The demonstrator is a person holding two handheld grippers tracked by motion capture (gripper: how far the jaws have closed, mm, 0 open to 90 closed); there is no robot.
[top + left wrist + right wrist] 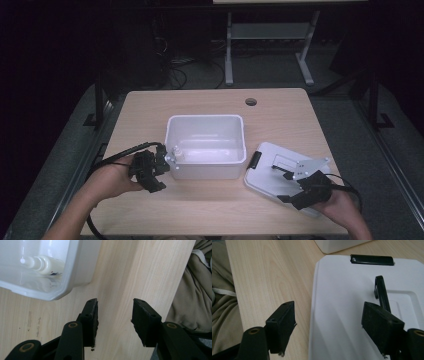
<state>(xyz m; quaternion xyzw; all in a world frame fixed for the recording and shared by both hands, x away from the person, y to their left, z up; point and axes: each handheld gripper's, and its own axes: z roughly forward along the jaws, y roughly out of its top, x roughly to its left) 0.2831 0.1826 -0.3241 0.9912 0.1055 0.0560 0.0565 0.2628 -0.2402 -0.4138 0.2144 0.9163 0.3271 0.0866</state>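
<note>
Inside white bin: small bottle | lid: off, beside bin

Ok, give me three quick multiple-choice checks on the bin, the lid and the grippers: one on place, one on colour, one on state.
1. Where is the small bottle?
A. Inside the white bin, near its left corner
B. On the lid
C. On the bare table

2. What colour are the lid's clip and handle?
A. White
B. Black
C. Red

3. How does the left gripper stand?
A. Clamped on the bottle
C. Clamped on the bin's rim
B. Jaws apart, nothing between them

Answers:
1 A: the left gripper view shows the bottle lying in the bin.
2 B: the right gripper view shows both parts black on the white lid.
3 B: only bare table shows between its pads.
</note>
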